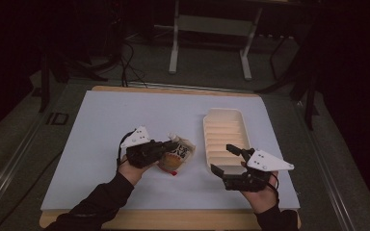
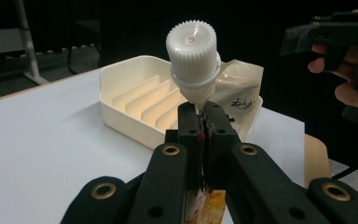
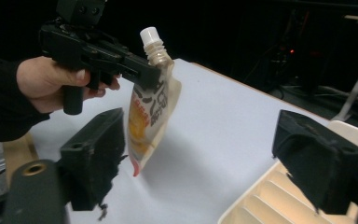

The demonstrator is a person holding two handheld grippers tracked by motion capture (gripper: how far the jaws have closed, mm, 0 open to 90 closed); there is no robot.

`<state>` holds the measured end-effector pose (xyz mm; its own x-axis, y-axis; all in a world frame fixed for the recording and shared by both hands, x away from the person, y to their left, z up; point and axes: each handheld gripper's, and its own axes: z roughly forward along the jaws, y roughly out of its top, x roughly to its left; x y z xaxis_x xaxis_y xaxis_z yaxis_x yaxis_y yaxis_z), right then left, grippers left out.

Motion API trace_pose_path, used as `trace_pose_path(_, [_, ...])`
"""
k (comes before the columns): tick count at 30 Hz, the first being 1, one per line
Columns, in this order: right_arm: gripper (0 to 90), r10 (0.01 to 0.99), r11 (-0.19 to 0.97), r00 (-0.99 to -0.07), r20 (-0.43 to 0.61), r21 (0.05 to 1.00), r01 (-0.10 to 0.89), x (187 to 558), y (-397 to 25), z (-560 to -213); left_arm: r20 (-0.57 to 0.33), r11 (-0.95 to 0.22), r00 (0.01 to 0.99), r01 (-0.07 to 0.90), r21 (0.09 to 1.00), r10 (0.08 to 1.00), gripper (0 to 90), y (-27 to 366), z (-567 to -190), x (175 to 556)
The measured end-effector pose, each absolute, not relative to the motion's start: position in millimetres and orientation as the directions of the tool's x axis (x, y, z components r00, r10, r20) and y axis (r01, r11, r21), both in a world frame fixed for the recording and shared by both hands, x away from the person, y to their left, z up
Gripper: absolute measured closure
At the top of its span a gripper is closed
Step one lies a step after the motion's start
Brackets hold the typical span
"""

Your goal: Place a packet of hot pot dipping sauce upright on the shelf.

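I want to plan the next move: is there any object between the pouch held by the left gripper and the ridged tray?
Nothing visible stands between them. The left gripper holds the spouted pouch above the table, and bare surface separates it from the cream ridged tray. The right gripper stands open at the tray's near end.

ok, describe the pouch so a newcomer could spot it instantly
On the white table, look left of the cream ribbed tray. The left gripper holds the pouch clear of the surface: soft, printed orange, with a white screw cap.
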<state>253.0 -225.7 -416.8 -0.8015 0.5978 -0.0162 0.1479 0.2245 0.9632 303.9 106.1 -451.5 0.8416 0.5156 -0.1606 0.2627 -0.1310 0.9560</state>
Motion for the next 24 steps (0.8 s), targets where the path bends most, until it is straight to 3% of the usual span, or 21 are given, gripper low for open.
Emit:
trace_pose_path(9, [20.6, 0.568, 0.220, -0.823, -0.011, 0.966, 0.139, 264, -211, -409, -0.237, -0.021, 0.833, 0.285, 0.958, 0.501, 87.6, 110, -458, 301])
trace_pose_path(19, [23.2, 0.574, 0.232, -0.819, 0.000, 0.959, 0.163, 276, -188, -409, -0.226, 0.008, 0.833, 0.257, 0.966, 0.504, 87.6, 108, -455, 298])
trace_pose_path(24, [30.2, 0.568, 0.246, -0.823, 0.006, 0.953, 0.177, 280, -180, -413, -0.222, 0.005, 0.839, 0.253, 0.967, 0.497, 87.6, 106, -455, 296])
